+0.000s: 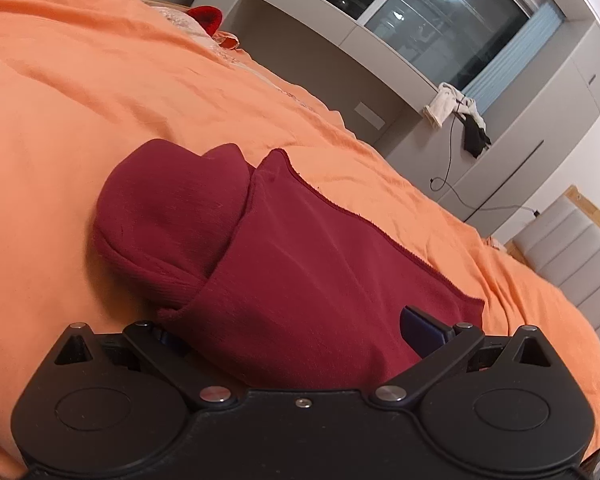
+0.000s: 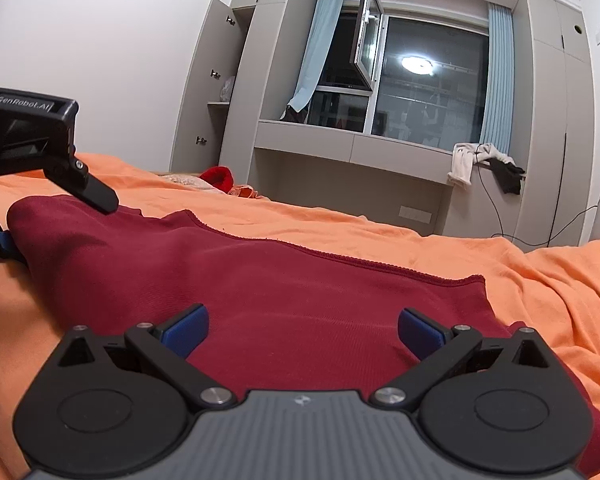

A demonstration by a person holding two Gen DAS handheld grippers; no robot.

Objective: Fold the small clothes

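A dark red garment (image 1: 292, 256) lies on the orange bedspread (image 1: 80, 92). Its bunched part (image 1: 168, 216) sticks out at the left in the left wrist view. My left gripper (image 1: 296, 332) is open, its blue pads wide apart, with the garment's near edge lying between them; the left pad is mostly hidden by cloth. In the right wrist view the same garment (image 2: 260, 292) spreads flat. My right gripper (image 2: 302, 330) is open over its near edge, cloth between the pads. The left gripper's body (image 2: 40, 140) shows at the far left of that view, at the garment's left end.
A bright red item (image 2: 218, 178) and an orange item (image 2: 244, 191) lie at the bed's far edge. Grey cabinets and a window ledge (image 2: 352, 148) stand beyond, with white and black clothes (image 2: 484, 164) draped on it. A grey padded headboard (image 1: 572, 256) is at the right.
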